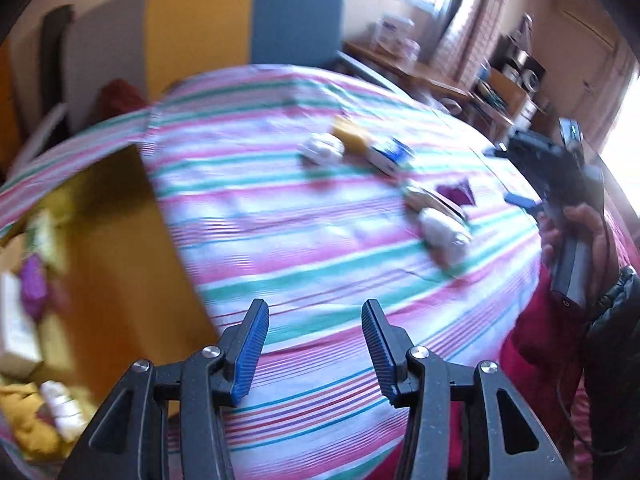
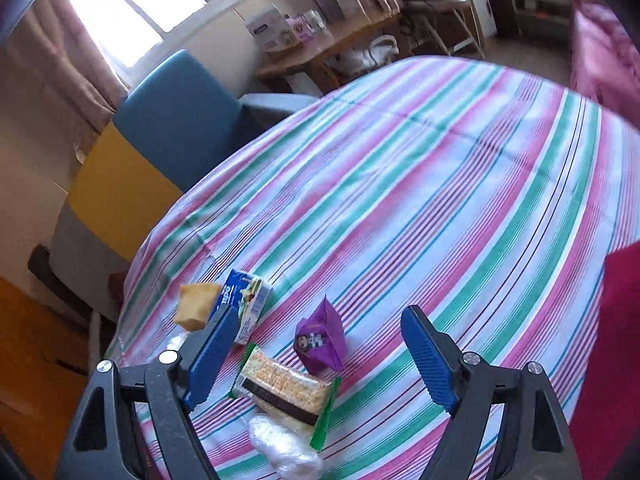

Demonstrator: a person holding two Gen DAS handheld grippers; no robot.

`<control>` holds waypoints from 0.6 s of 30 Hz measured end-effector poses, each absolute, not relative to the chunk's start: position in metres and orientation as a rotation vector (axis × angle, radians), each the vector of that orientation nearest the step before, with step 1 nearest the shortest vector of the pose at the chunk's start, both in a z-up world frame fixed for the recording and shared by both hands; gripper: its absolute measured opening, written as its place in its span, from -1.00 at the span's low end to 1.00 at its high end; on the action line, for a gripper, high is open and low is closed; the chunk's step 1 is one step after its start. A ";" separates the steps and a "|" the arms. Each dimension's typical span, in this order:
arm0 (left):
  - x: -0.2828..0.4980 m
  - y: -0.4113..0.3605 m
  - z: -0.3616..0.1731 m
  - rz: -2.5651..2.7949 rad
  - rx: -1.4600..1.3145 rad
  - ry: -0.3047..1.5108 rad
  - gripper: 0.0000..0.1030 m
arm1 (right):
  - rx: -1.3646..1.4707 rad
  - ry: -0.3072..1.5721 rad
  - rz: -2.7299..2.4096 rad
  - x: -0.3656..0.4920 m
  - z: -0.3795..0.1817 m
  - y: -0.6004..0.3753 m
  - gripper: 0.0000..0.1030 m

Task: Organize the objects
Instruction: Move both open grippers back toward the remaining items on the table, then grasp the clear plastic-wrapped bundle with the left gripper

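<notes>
Striped cloth bedsheet [image 2: 400,184]; glossy purple packet [image 2: 320,338]

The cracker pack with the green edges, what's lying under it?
The cracker pack rests on the striped cloth, one end overlapping a clear plastic bundle. Anything else beneath is covered.

Motion blur smears the yellow box's [image 1: 120,248] contents; a blue pad hides part of the blue carton [image 2: 246,304].

Handheld grippers and operator's clothing, as seen.

Left gripper [image 1: 316,344] and right gripper [image 2: 320,360]: black speckled plastic frames with triangular cut-outs, round silver screws at the pivots, ribbed blue pads on the fingers [image 1: 250,354]. The hand [image 1: 576,236] emerges from a black quilted sleeve [image 1: 616,320]; a red garment [image 1: 544,340] lies beneath.
</notes>
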State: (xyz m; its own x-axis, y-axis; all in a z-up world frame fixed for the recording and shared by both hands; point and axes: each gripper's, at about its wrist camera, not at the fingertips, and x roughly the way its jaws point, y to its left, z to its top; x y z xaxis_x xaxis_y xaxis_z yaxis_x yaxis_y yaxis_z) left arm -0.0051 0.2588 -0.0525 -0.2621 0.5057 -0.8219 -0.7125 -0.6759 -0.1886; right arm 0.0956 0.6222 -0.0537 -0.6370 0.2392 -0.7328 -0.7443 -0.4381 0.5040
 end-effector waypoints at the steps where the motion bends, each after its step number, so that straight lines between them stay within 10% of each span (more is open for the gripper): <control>1: -0.003 0.269 -0.056 1.976 -1.204 0.281 -0.06 | -0.780 1.132 2.108 0.094 -0.053 0.622 0.64; 18: -0.011 0.429 -0.104 1.727 -1.390 0.102 0.16 | -0.773 1.196 2.179 0.091 -0.056 0.619 0.64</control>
State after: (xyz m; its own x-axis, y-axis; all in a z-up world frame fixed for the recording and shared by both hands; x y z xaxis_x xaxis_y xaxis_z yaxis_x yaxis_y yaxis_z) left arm -0.0114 0.4294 -0.1037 0.0256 0.5745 -0.8181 -0.6666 -0.6000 -0.4422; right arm 0.0911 0.6191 -0.0561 -0.6944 0.1755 -0.6979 -0.6830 -0.4661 0.5624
